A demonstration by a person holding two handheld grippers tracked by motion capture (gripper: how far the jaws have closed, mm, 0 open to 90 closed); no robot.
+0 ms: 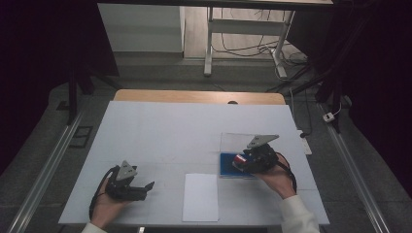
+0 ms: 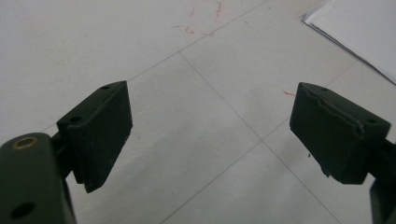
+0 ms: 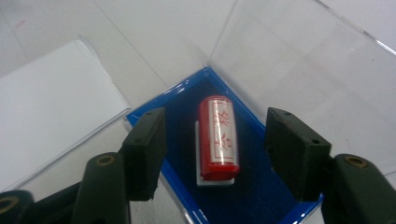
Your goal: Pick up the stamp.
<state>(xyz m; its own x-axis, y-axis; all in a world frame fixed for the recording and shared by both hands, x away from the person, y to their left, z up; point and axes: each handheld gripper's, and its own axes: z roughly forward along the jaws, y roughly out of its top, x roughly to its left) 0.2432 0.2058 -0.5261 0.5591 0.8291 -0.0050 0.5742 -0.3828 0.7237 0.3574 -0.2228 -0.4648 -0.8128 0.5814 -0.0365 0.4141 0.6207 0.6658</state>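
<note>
A red cylindrical stamp [image 3: 218, 137] with a silver label of red characters lies on its side on a white holder in a blue-lined case [image 3: 261, 191]. In the high view the stamp [image 1: 239, 158] and the blue case [image 1: 226, 169] sit right of the table's middle. My right gripper [image 3: 215, 123] stands open with one jaw on each side of the stamp, and neither pad touches it. A hand holds this gripper [image 1: 252, 158] from the right. My left gripper [image 2: 210, 126] is open over bare table, with nothing between its jaws, at the front left [image 1: 141, 188].
The case's clear lid [image 3: 299, 60] stands open behind the blue base. A white sheet of paper [image 1: 200, 196] lies at the front centre between the two hands. The white table top [image 1: 160, 131] has faint red marks [image 2: 187, 29].
</note>
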